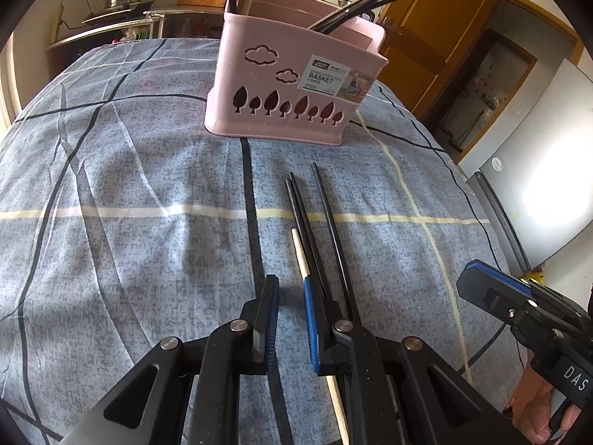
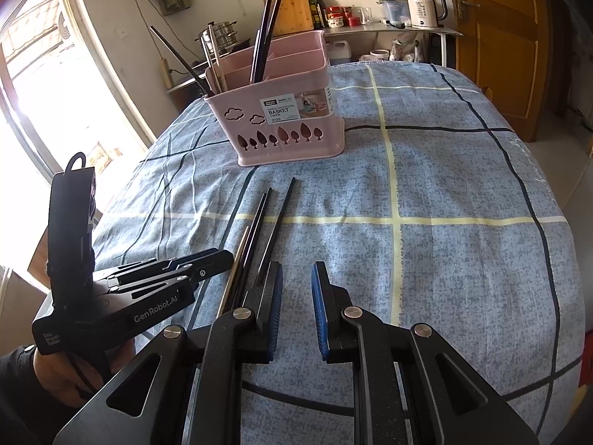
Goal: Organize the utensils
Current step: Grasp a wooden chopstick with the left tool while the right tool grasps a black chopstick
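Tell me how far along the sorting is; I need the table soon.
Done: several chopsticks already stand in the pink basket. In hand: nothing; the left claw and right claw are both empty. Left: three black chopsticks and a wooden chopstick lying on the tablecloth.

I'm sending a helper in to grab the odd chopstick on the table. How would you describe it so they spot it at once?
Find the pink basket on the blue checked tablecloth. In front of it, nearer the grippers, lies a small bunch of chopsticks. The one you want is the pale wooden chopstick on the left edge of the bunch in the left wrist view; the black chopsticks beside it are all dark.
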